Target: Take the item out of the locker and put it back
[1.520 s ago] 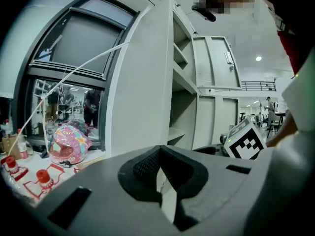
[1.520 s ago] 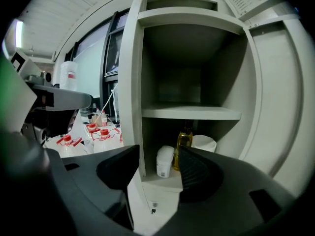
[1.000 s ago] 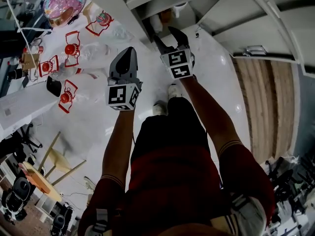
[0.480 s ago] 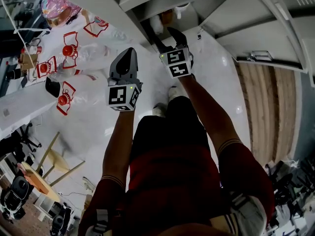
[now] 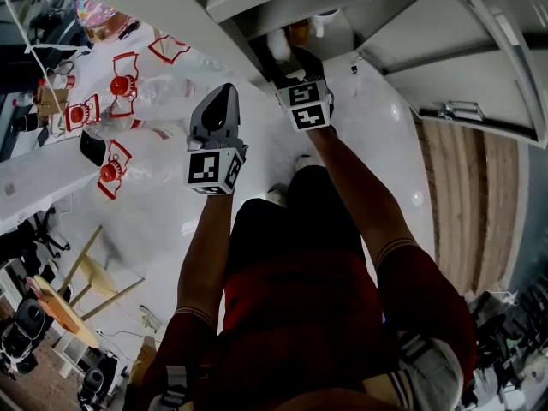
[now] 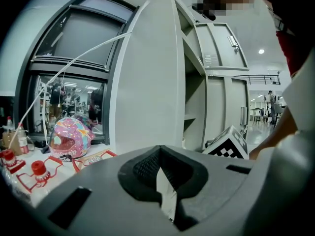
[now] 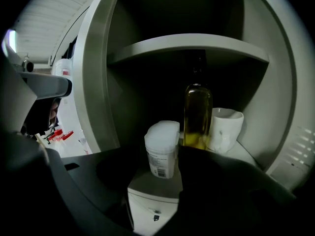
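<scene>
White jar just before right tongs

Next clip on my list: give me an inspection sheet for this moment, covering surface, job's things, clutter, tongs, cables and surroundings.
Surface: locker shelf, pale, carrying three things.
Job's things: white jar at the front; oil bottle and white mug behind it; all upright.
Clutter: red-capped bottles and a pink helmet on the side table.
Tongs: right tongs open at the locker mouth, jar ahead of the gap, not gripped; left tongs shut, empty.
Cables: white cord slanting across the left gripper view.
Surroundings: locker door open; glossy white floor.
</scene>
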Demonstrator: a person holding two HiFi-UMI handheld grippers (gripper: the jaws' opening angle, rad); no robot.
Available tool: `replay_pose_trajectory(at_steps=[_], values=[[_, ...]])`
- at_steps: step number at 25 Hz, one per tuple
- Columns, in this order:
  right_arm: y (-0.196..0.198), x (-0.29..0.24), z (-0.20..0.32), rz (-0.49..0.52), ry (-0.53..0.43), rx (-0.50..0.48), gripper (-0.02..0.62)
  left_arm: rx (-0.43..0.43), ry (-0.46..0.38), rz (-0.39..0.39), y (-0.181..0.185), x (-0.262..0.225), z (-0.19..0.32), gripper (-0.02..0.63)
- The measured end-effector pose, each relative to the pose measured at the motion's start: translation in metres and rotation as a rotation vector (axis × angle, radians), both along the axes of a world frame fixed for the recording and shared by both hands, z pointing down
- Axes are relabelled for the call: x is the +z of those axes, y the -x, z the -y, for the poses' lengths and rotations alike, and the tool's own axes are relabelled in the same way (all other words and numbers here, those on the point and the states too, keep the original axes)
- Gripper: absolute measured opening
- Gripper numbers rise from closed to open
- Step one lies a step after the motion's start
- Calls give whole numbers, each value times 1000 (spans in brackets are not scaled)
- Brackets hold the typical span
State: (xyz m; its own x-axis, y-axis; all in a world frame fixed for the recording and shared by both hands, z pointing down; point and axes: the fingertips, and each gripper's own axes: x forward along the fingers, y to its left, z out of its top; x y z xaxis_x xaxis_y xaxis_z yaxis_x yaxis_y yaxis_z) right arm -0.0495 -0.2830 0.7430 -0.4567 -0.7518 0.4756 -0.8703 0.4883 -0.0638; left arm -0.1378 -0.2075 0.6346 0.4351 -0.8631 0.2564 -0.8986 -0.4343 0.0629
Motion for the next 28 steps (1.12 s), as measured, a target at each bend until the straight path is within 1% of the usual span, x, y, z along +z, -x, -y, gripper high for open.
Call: replay_pose_trajectory(at_steps=[7,11,14,19,28], values=[[4,8,7,-3,4,-4,240,-2,-8,-4,-2,3,3,6],[3,9,8,2,3,1,195,0,-11,-2,-3,3,2,6],[2,9,8,2,2,4,190,-1,-14,2,-3,2,1,6],[-2,7,2,33,14,3,189,3,-19,9,-4,-1,-1,6],[-7,-19,-17,29,-20,-33,187,13,-25,26,-8,-25,-10,6]])
